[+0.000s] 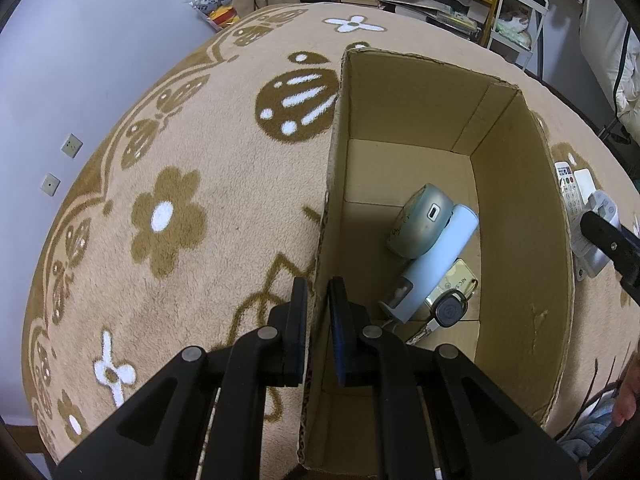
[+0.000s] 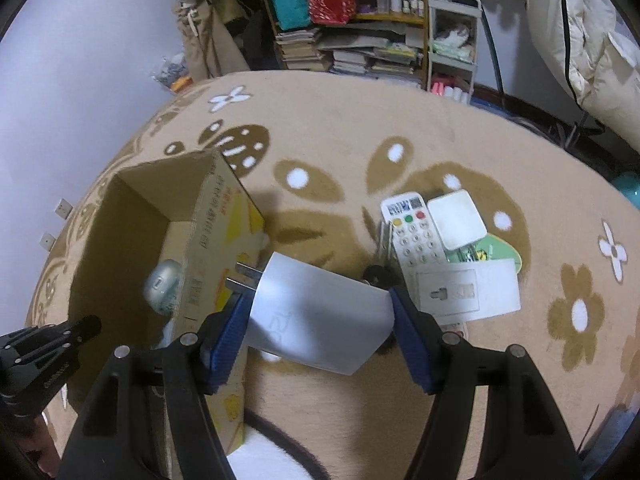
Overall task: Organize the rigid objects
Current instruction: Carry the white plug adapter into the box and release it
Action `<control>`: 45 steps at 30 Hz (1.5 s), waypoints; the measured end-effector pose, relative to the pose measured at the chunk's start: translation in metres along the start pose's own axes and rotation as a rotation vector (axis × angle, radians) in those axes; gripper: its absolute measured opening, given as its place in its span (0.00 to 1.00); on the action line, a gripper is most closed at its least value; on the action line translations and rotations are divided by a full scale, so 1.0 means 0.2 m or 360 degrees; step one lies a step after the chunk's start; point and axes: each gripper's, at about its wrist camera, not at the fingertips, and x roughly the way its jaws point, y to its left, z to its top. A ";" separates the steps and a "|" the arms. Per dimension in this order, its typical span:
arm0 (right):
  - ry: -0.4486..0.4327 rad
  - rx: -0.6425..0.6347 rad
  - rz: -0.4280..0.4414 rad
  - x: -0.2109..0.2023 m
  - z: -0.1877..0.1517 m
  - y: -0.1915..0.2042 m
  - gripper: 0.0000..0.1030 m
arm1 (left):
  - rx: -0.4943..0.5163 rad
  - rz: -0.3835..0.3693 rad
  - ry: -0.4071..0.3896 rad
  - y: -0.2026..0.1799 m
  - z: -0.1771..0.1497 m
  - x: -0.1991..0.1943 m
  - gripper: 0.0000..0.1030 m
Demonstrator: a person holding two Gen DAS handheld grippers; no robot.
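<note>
My left gripper (image 1: 320, 306) is shut on the left wall of an open cardboard box (image 1: 520, 240), one finger outside and one inside. On the box floor lie a grey-green rounded device (image 1: 420, 220), a pale blue bottle (image 1: 436, 264), a gold card (image 1: 458, 280) and a car key (image 1: 450, 312). My right gripper (image 2: 318, 300) is shut on a white plug adapter (image 2: 320, 316), lifted just right of the box (image 2: 212, 240), its prongs pointing at the box wall. The left wrist view shows that adapter (image 1: 592, 232) beyond the box's right wall.
On the flowered beige blanket (image 2: 360, 140), right of the box, lie a white remote (image 2: 416, 236), a white square case (image 2: 456, 220), a white packet (image 2: 468, 288), a green card (image 2: 500, 254) and a black key (image 2: 378, 274). Shelves of books (image 2: 352, 56) stand behind.
</note>
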 end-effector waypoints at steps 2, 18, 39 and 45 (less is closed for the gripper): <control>-0.0039 -0.0014 0.0010 -0.03 0.01 0.02 0.72 | -0.0002 -0.0002 0.0000 0.00 0.00 0.00 0.11; -0.0299 0.0019 0.0419 -0.28 0.09 0.14 0.72 | 0.0001 -0.0026 -0.0002 -0.01 -0.01 -0.01 0.07; -0.0200 -0.0195 0.0561 -0.11 0.01 0.41 0.72 | 0.0018 -0.0008 -0.0003 -0.01 -0.01 -0.01 0.08; -0.0125 -0.0175 0.0545 -0.04 -0.02 0.40 0.72 | 0.0024 0.0001 -0.0002 -0.01 0.00 -0.01 0.08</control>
